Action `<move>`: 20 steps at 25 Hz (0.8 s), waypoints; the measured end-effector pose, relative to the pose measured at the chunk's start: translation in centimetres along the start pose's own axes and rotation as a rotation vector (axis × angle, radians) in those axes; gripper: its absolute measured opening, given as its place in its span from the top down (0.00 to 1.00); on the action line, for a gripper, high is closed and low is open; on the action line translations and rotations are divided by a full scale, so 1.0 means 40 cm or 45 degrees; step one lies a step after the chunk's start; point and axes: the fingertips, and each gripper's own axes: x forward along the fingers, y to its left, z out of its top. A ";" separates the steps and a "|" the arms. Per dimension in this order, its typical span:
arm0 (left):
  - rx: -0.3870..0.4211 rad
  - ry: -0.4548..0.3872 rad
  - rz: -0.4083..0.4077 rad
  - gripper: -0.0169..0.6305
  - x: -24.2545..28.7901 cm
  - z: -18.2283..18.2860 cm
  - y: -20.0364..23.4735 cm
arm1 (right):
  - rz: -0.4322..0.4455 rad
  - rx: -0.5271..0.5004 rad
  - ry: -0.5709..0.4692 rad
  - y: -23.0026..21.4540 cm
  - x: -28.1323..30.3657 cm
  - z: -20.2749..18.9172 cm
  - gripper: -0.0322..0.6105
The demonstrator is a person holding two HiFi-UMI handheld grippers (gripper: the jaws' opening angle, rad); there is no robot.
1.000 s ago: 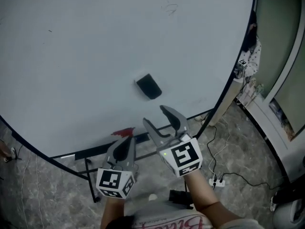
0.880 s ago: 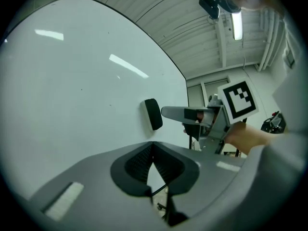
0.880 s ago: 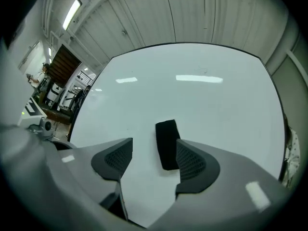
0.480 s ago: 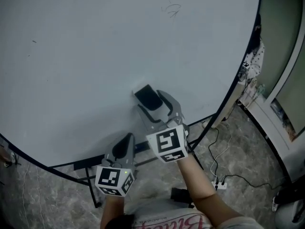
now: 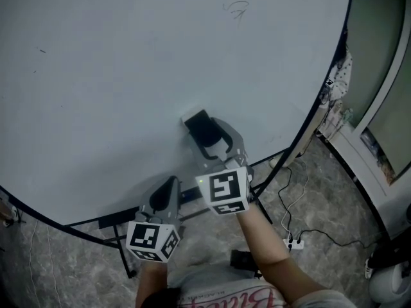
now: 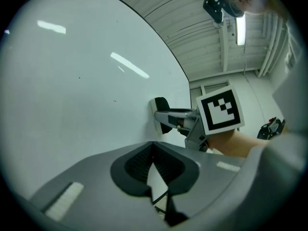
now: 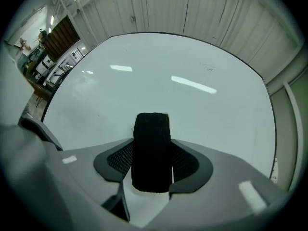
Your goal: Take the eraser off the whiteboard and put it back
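The black eraser (image 5: pixel 200 127) sticks to the whiteboard (image 5: pixel 128 76) near its lower edge. My right gripper (image 5: pixel 210 140) reaches level to the board, and the eraser (image 7: pixel 152 150) stands upright between its two pads. Its jaws are closing, and both pads lie against the eraser's sides. In the left gripper view the eraser (image 6: pixel 161 114) shows from the side with the right gripper's fingers (image 6: pixel 175 114) around it. My left gripper (image 5: pixel 170 188) hangs lower left, off the board, shut with nothing in it (image 6: pixel 154 170).
A faint marker scribble (image 5: pixel 236 6) sits high on the board. Below the board's edge are dark stand bars (image 5: pixel 115 218). A power strip with cables (image 5: pixel 292 242) lies on the stone floor. A door frame (image 5: pixel 379 108) stands to the right.
My right gripper moved up to the board and now straddles the eraser, which earlier stood free ahead of it. The left gripper shifted slightly forward.
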 end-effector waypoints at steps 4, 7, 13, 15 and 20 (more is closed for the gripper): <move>0.004 0.007 -0.004 0.98 -0.011 -0.003 -0.005 | 0.025 0.058 0.009 0.014 -0.028 -0.007 0.60; 0.004 0.005 -0.013 0.98 -0.016 -0.001 -0.014 | 0.052 0.103 0.017 0.029 -0.060 -0.016 0.60; 0.023 0.005 -0.047 0.98 -0.020 0.003 -0.042 | 0.101 0.216 0.034 0.060 -0.142 -0.044 0.60; 0.025 0.006 -0.053 0.98 -0.022 0.000 -0.044 | 0.105 0.241 0.047 0.070 -0.171 -0.056 0.60; 0.038 -0.014 -0.055 0.98 -0.033 0.005 -0.046 | 0.105 0.366 0.113 0.079 -0.234 -0.112 0.60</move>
